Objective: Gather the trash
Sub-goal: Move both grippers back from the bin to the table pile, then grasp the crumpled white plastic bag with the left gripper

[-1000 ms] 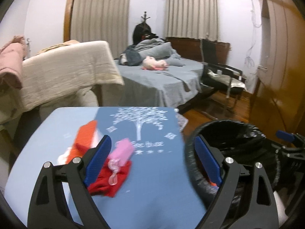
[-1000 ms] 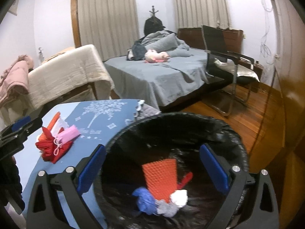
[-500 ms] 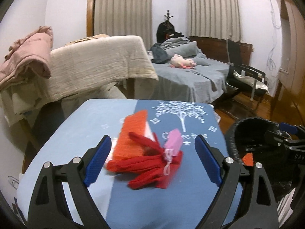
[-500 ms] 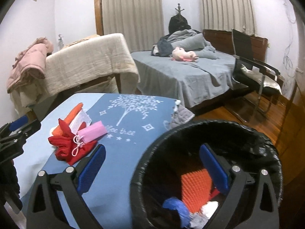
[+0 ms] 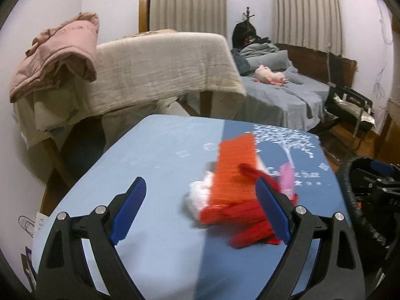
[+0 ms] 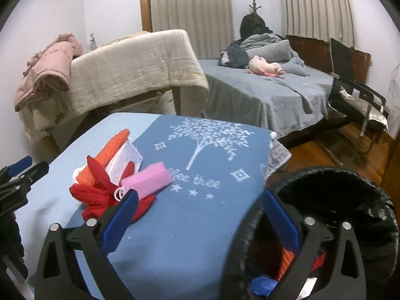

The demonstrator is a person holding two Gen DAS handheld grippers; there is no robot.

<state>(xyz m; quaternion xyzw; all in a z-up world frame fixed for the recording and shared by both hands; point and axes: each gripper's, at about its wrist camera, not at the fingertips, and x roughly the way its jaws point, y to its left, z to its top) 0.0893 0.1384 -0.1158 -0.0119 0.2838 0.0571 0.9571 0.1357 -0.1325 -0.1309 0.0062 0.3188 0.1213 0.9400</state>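
Two wide-open, empty grippers, left gripper and right gripper, over blue tablecloth, bed beyond.

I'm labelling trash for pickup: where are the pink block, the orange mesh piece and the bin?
pink block [image 6: 147, 181], right wrist view, its top face.
orange mesh piece [image 5: 233, 172], left wrist view, its middle.
bin [image 6: 332, 175], right wrist view, its far rim.

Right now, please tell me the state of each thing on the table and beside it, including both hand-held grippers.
Left hand-held gripper: open, empty.
Right hand-held gripper: open, empty.
Trash bin: lined with a black bag, partly filled.
Orange mesh piece: lying on the table.
Pink block: lying on the red scraps.
Red scraps: heaped, uncollected.
Blue tablecloth: spread flat.
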